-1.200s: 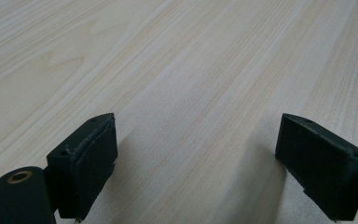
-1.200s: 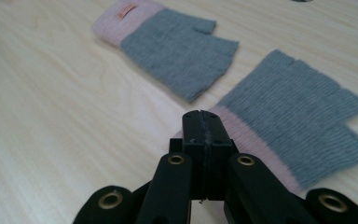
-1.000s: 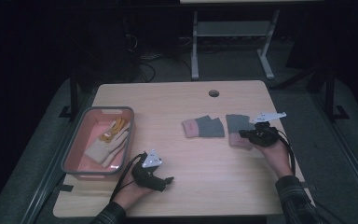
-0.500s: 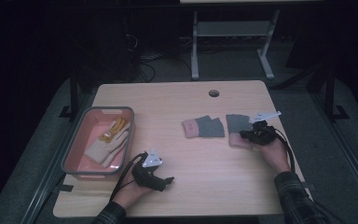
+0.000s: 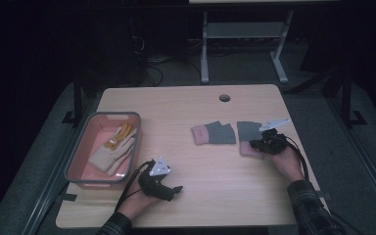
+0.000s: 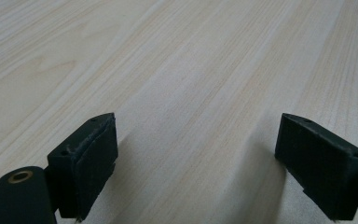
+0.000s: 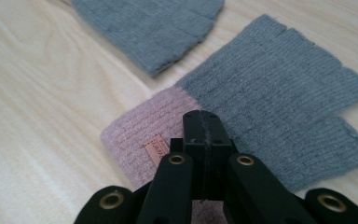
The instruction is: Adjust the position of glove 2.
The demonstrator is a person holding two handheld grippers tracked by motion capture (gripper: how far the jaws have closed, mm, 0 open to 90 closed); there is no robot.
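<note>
Pale wood table (image 5: 215, 161) carries a pink tray (image 5: 81, 164) at its left side. Right of centre lie two grey gloves with pink cuffs; the nearer glove (image 7: 279, 107) sits directly under the right gripper (image 7: 204, 123), whose jaws are clenched together over its pink cuff (image 7: 140, 135), pinching nothing. Left gripper (image 6: 196, 163) rests released on bare wood, well apart.

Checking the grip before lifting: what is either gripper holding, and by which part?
The right gripper is shut over the grey knitted glove's pink cuff; whether it pinches fabric is unclear. The left gripper, open, holds nothing.
</note>
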